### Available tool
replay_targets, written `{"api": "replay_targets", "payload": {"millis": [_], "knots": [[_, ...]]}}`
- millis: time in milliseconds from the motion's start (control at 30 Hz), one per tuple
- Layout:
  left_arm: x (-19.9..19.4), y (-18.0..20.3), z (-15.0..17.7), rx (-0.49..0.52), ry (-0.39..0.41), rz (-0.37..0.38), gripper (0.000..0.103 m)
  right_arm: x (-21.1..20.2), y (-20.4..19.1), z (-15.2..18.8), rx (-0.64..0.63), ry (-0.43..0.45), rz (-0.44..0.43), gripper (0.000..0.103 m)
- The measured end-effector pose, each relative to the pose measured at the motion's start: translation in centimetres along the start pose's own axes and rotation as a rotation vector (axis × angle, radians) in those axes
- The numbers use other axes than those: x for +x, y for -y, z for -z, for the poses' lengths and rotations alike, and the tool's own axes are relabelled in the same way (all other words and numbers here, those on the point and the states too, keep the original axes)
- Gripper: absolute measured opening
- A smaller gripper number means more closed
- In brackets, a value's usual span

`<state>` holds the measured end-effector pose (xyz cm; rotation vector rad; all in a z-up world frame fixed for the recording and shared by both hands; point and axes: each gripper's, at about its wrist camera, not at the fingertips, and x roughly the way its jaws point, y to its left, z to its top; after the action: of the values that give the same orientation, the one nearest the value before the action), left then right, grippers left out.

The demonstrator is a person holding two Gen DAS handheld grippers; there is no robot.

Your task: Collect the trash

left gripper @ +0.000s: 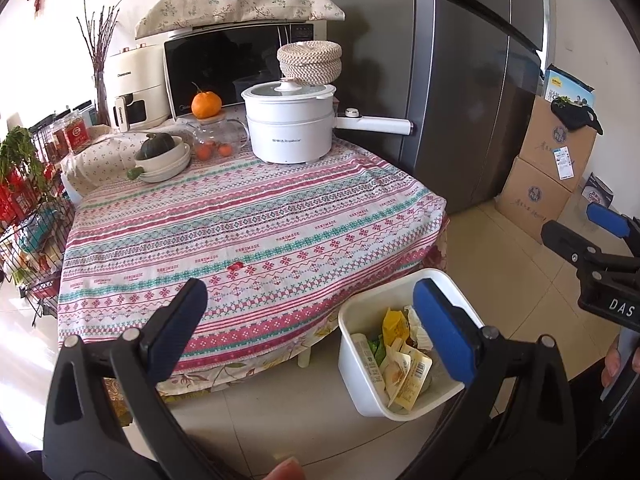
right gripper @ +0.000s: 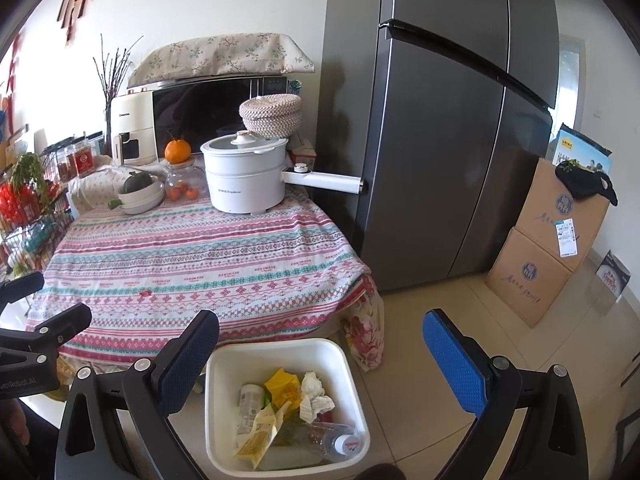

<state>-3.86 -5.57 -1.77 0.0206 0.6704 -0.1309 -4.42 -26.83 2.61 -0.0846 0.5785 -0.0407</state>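
A white square trash bin (right gripper: pixel 224 420) stands on the tiled floor by the table's near right corner; it also shows in the left wrist view (left gripper: pixel 360 384). It holds yellow wrappers (right gripper: pixel 284 390), crumpled white paper (right gripper: pixel 314 394), a plastic bottle (right gripper: pixel 332 440) and other packets. A small red scrap (left gripper: pixel 235 267) lies on the striped tablecloth (left gripper: pixel 248 216); it also shows in the right wrist view (right gripper: pixel 145 293). My left gripper (left gripper: pixel 310 328) is open and empty, above the table's front edge. My right gripper (right gripper: pixel 320 364) is open and empty above the bin.
At the table's back stand a white electric pot (left gripper: pixel 290 124), a microwave (left gripper: pixel 236 68), an orange (left gripper: pixel 206 105), bowls with a squash (left gripper: pixel 164 158) and a glass teapot (left gripper: pixel 214 140). A grey fridge (right gripper: pixel 440 128) and cardboard boxes (right gripper: pixel 548 240) stand right. A wire rack (left gripper: pixel 28 220) stands left.
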Motion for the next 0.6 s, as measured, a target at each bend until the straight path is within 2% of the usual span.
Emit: {"api": "replay_targets", "payload": {"millis": [600], "knots": [[0.06,0.19,0.05,0.001,-0.002,0.007,0.102,0.04,-0.11,0.02,-0.005,-0.010,-0.004,0.103]]}}
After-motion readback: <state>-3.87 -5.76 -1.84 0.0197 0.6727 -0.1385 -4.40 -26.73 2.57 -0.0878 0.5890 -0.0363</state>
